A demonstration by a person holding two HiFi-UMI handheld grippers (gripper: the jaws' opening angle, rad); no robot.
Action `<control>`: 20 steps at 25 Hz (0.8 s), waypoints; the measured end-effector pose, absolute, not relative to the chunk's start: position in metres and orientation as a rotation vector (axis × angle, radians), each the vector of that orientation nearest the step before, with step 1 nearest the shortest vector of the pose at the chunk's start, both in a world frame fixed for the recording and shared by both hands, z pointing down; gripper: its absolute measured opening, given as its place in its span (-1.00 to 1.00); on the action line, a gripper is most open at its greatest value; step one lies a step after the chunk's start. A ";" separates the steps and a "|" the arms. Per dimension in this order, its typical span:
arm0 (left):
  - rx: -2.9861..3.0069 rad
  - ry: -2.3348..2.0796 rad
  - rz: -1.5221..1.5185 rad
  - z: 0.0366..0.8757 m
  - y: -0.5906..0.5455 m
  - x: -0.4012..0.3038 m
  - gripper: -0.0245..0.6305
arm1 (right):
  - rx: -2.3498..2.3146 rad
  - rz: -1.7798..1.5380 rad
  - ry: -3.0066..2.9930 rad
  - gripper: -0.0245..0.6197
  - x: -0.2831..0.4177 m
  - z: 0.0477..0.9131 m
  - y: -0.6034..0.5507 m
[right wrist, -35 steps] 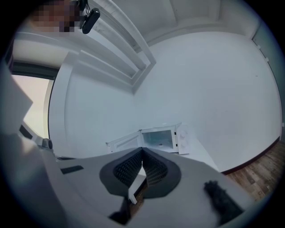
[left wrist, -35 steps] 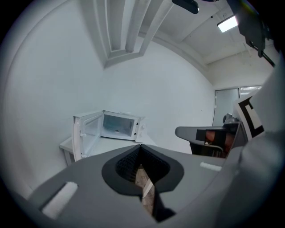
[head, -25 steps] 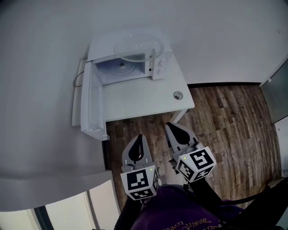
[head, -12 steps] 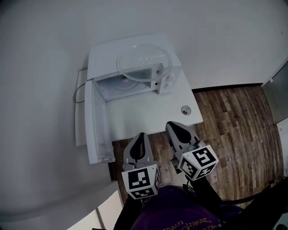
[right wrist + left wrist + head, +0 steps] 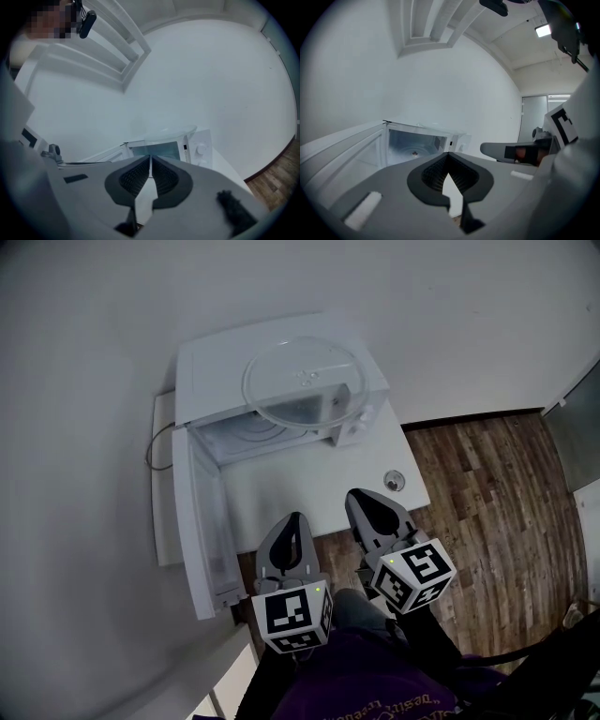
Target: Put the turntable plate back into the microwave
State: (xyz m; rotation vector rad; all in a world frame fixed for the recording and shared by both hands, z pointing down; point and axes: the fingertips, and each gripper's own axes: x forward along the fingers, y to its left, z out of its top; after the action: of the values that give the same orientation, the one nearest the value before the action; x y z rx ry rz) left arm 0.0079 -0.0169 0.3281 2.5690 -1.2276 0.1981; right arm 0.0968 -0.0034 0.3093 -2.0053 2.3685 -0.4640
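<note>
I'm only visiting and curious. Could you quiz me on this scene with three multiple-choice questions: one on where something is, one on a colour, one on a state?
1. Relative to the microwave, where is the glass turntable plate?
A inside it
B on top of it
C beneath it

2. What colour is the table?
A white
B black
C red

3. How is the microwave door?
A shut
B open, swung out to the left
C taken off

Answers:
1 B: the plate lies on the microwave's roof.
2 A: the table's top is plain white.
3 B: the cavity is exposed and the door stands out sideways.
</note>
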 end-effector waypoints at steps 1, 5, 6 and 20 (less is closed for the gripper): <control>2.565 -1.227 0.198 0.330 -0.020 0.009 -0.91 | -2.008 -0.471 2.370 -0.90 0.099 0.311 -0.006; 2.539 -1.237 0.215 0.336 -0.033 0.015 -0.91 | -2.004 -0.487 2.374 -0.90 0.109 0.316 -0.021; 2.531 -1.244 0.214 0.338 -0.037 0.016 -0.91 | -1.995 -0.481 2.376 -0.90 0.112 0.315 -0.026; 2.444 -1.259 0.105 0.329 -0.089 0.069 -0.53 | -1.759 -0.629 2.421 -0.56 0.160 0.313 -0.080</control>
State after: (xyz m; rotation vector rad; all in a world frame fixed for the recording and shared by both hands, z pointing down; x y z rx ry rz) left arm 0.0686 -0.0895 0.3288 2.4437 -1.2592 0.1051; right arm 0.1601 -0.0798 0.3134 -1.7593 2.4207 -0.6285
